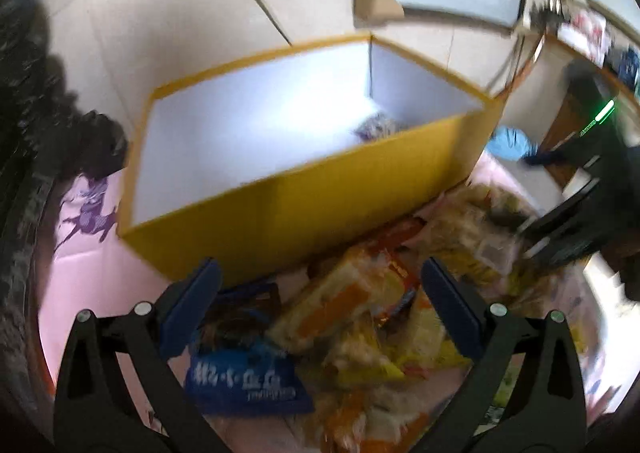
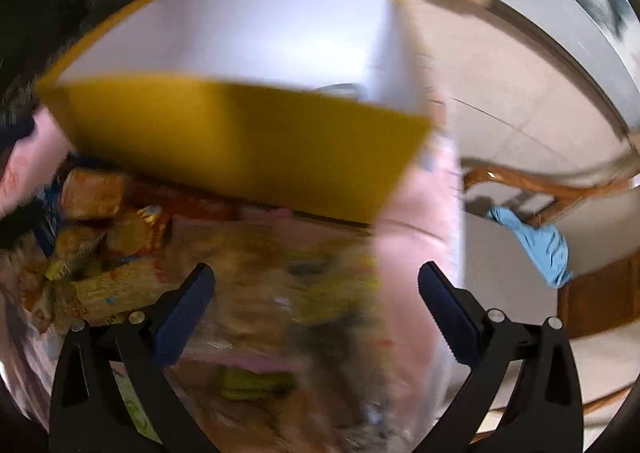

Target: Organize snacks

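So the snack sorting has barely started, as far as I can tell. Going left to right: the pink tablecloth (image 1: 92, 277) has a purple deer print near its left edge, then the one yellow box (image 1: 304, 209) sits toward the far side, white inside and almost bare, with just one silvery packet (image 1: 376, 127) tucked in its far right corner. Everything else is loose in the snack pile (image 1: 384, 317) along the box's near side. I can pick out one blue packet (image 1: 244, 381) with white lettering at the pile's left end and one orange-and-white bag (image 1: 340, 301) beside it; the rest is too blurred to count.

The left gripper (image 1: 320, 313) hangs over the pile, fingers spread apart, gripping nothing. The right gripper (image 2: 316, 305) is the same, wide apart and empty over the pile's right part. Off the right edge a blue cloth (image 2: 536, 249) hangs by a wooden chair.
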Tool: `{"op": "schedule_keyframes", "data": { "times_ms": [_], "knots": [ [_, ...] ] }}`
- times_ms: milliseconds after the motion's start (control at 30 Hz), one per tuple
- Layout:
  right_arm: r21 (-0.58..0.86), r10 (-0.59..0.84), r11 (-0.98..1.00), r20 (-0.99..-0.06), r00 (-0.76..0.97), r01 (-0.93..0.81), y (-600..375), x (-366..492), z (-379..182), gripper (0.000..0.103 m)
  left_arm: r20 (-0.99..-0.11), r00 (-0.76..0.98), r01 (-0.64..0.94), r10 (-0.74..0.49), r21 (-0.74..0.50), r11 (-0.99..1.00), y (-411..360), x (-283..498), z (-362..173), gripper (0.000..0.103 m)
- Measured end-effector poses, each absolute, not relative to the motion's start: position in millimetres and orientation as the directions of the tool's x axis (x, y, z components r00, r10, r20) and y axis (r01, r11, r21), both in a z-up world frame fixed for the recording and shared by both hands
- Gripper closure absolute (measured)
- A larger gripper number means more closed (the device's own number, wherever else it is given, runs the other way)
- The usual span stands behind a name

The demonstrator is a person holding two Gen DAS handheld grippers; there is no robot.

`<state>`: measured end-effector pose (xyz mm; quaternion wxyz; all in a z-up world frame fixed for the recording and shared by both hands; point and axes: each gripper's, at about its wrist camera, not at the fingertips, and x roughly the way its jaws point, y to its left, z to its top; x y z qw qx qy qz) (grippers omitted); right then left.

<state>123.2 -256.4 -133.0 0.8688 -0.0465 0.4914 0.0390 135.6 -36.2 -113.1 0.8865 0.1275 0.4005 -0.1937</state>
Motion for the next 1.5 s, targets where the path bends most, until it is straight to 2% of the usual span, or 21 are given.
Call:
{"op": "schedule_keyframes", "data": {
  "times_ms": [167,200,233,267,300,333,400,500,667,1000,1100,1200,1500],
  "knots": [
    [0.046,0.108,0.989,-0.877,0.469,-0.143,-288,111,-159,0.001,-0.799,0.550,0.529,-0.241,0.111,0.841,-41,151,-142,0.002],
    [0.068,0.127,0.988,-0.861,0.492,-0.137,-289,109,-162,0.001,-0.809,0.538,0.532,-0.236,0.110,0.839,-40,153,-147,0.004],
    [0.094,0.151,0.986,-0.844,0.514,-0.136,-291,108,-166,0.001,-0.835,0.498,0.532,-0.233,0.082,0.843,-38,157,-158,0.012],
    [0.155,0.195,0.981,-0.839,0.508,-0.119,-295,108,-172,0.016,-0.862,0.450,0.528,-0.234,0.045,0.848,-35,161,-167,0.044],
    [0.182,0.189,0.981,-0.843,0.504,-0.064,-293,109,-176,0.049,-0.849,0.447,0.496,-0.281,-0.027,0.868,-27,162,-166,0.050],
    [0.164,0.148,0.986,-0.849,0.507,-0.013,-294,109,-176,0.066,-0.860,0.426,0.478,-0.281,-0.049,0.877,-24,164,-167,0.052],
    [0.184,0.154,0.983,-0.851,0.502,0.010,-297,103,-175,0.072,-0.870,0.405,0.475,-0.282,-0.063,0.878,-22,163,-163,0.067],
    [0.225,0.169,0.973,-0.855,0.489,0.058,-300,96,-167,0.075,-0.882,0.397,0.482,-0.253,-0.034,0.875,-21,158,-162,0.070],
    [0.298,0.226,0.954,-0.793,0.565,0.038,-288,75,-118,0.075,-0.868,0.411,0.449,-0.277,-0.072,0.891,-12,146,-141,0.072],
    [0.388,0.369,0.913,-0.658,0.657,-0.124,-255,73,-28,0.075,-0.781,0.541,0.436,-0.312,-0.057,0.898,-14,96,-57,0.073],
    [0.360,0.369,0.918,-0.619,0.693,-0.167,-241,88,-5,0.075,-0.739,0.612,0.373,-0.281,-0.043,0.927,-11,107,-31,0.073],
    [0.375,0.396,0.905,-0.574,0.717,-0.200,-236,114,19,0.075,-0.707,0.662,0.250,-0.251,-0.108,0.962,-8,139,-9,0.073],
    [0.375,0.391,0.905,-0.550,0.738,-0.200,-233,215,47,0.075,-0.656,0.724,0.254,-0.213,-0.034,0.967,-24,225,26,0.073]
  ]
}}
